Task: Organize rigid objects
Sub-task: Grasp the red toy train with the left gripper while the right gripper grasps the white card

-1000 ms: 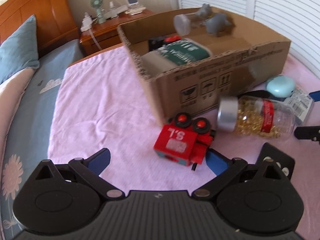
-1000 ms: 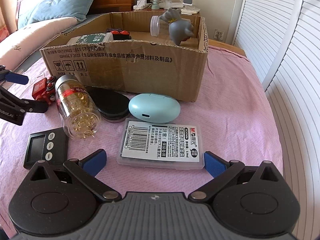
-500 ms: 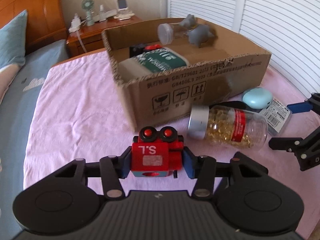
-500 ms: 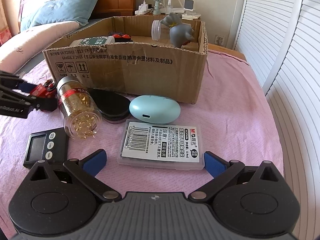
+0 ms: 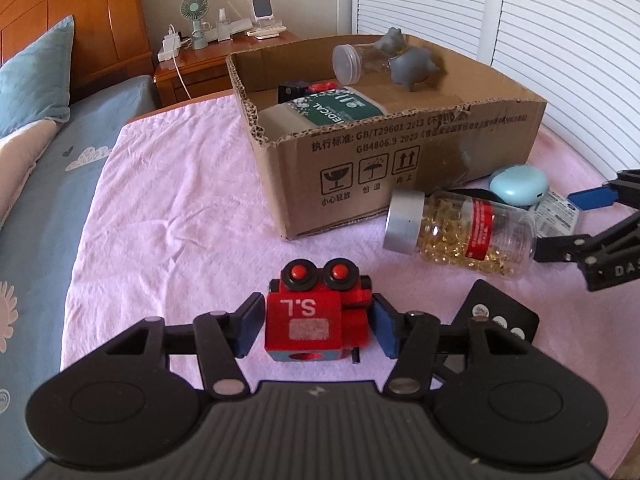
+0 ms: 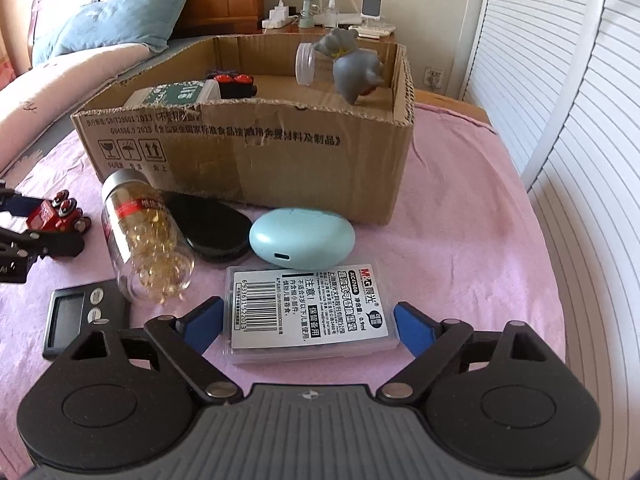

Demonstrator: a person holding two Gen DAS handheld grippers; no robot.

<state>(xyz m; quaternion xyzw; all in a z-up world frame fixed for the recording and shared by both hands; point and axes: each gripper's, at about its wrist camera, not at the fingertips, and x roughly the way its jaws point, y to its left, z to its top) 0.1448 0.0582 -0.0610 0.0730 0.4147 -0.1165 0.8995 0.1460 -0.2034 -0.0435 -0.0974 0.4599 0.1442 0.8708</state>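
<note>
Currently the left hand-held gripper [image 5: 317, 326] is clenched on the red toy train [image 5: 316, 318], blue pads pressed to both its sides, train tipped with wheels pointing away, just in front of the cardboard box [image 5: 424, 152] on the pink blanket [image 5: 168, 200]. To the right of the train, the capsule bottle [image 5: 460, 234] lies on its side, silver cap toward the box; a black timer [image 5: 498, 316] sits flat just beside the left gripper's right finger. Right hand-held gripper [image 6: 308, 326] is released, jaws spread wide either side of the clear plastic case [image 6: 310, 312] with the barcode label, pads near its ends but not pressing. Past the case: light blue oval case [image 6: 302, 238] touching its far edge, black oval case [image 6: 214, 228] to the left of that, partly under the bottle. Both sit close against the box's front wall. Inside the box: green-labelled container [image 6: 180, 94], a black toy with red wheels [image 6: 234, 82], a clear jar [image 6: 306, 64] and a grey animal figure [image 6: 354, 70] at the far right corner. Nightstand [image 5: 224, 46] with a small fan [image 5: 194, 14] behind the box.
</note>
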